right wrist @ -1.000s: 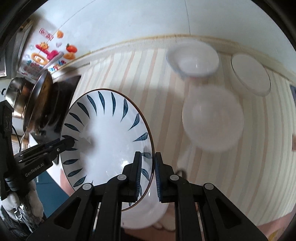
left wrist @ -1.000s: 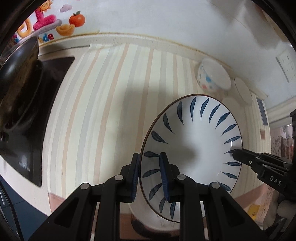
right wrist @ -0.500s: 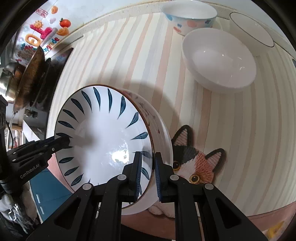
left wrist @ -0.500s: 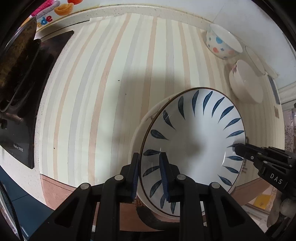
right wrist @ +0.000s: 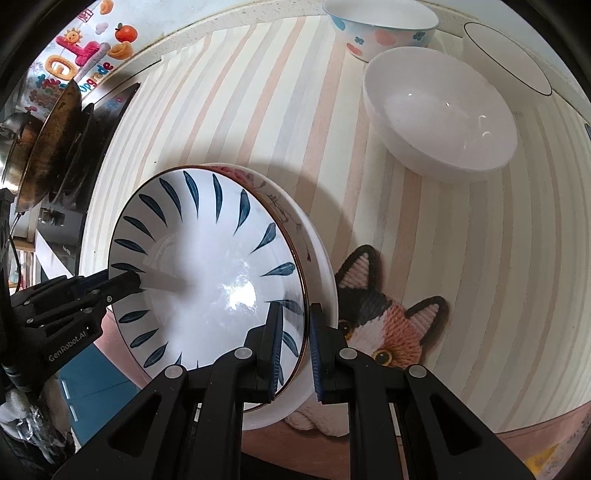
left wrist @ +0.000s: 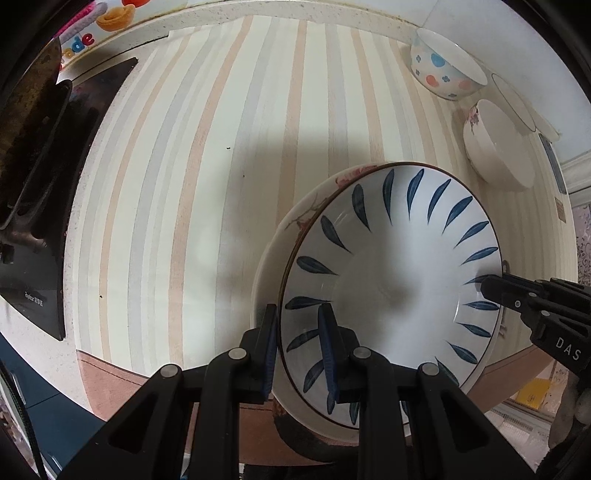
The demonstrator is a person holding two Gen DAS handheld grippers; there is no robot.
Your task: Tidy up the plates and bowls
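Observation:
A white plate with blue leaf marks [left wrist: 391,266] [right wrist: 207,266] lies level over a larger white dish with a pink flower pattern [left wrist: 295,218] [right wrist: 317,258], nested inside its rim. Whether the two touch I cannot tell. My left gripper [left wrist: 297,317] is shut on the plate's near rim in the left wrist view and shows at the plate's left edge [right wrist: 129,282] in the right wrist view. My right gripper [right wrist: 295,314] is shut on the opposite rim, one finger inside the plate and one outside, and shows at the plate's right edge [left wrist: 491,286] in the left wrist view.
On the striped counter cover [left wrist: 221,147] stand a dotted bowl [right wrist: 380,33], a plain white bowl [right wrist: 439,114] and a black-rimmed dish [right wrist: 506,55] at the back right. A cat-shaped mat [right wrist: 384,317] lies under the flowered dish. A black stove [left wrist: 37,184] with a wok [right wrist: 48,140] is at the left.
Both grippers have come down together with the blue-leaf plate, bringing it onto the flowered dish on the cat mat. Over the last half second it has barely moved.

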